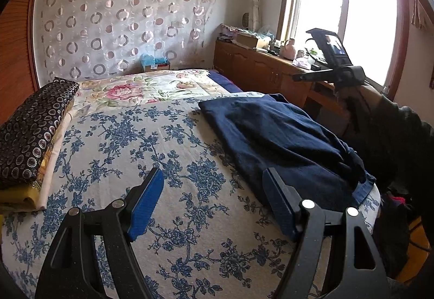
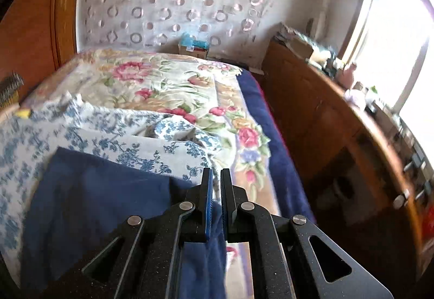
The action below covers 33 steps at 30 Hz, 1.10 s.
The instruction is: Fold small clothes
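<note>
— How many garments are out on the bed?
— One to fold: a navy garment (image 1: pixel 284 141), lying flat on the blue-flowered bedspread (image 1: pixel 152 152). Also one stack of folded fabrics (image 1: pixel 32 136), well off to the left of the left gripper (image 1: pixel 214 204).
— And the tools?
— Two grippers. The left one has its fingers spread wide apart, gripping nothing, above the bedspread. The garment lies ahead and to its right, its near edge just behind the right-hand finger.
— The right gripper (image 2: pixel 216 201)?
— Its blue pads (image 2: pixel 208 204) are drawn almost together, with navy cloth caught between them; the rest of the garment spreads out to its left and ahead. In the left wrist view it is raised beyond the garment's far right edge, before the one window (image 1: pixel 344 22).
</note>
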Each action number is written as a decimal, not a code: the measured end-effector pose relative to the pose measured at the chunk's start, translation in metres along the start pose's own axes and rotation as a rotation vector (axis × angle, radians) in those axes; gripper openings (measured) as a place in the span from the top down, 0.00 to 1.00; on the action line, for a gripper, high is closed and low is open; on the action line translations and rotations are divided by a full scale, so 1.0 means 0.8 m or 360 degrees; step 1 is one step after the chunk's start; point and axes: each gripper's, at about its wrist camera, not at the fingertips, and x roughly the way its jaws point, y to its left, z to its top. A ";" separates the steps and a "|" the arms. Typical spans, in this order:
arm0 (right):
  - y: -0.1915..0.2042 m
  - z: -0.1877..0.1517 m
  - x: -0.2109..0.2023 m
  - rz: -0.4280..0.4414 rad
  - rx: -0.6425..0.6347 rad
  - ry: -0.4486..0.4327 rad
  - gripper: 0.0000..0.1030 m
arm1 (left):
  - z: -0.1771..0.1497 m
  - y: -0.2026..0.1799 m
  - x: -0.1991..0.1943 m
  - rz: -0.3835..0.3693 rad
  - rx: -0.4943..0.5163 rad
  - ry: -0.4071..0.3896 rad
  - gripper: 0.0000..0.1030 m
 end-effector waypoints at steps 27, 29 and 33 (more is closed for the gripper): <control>-0.023 -0.209 -0.167 0.0322 -0.0033 0.0152 0.62 | -0.017 -0.068 0.028 -0.0128 0.0142 0.0149 0.26; -0.029 -0.214 -0.171 0.0343 -0.0018 0.0167 0.62 | -0.019 -0.070 0.030 -0.0132 0.0143 0.0159 0.26; -0.037 -0.220 -0.174 0.0382 0.0013 0.0182 0.81 | -0.022 -0.077 0.035 -0.0145 0.0154 0.0184 0.26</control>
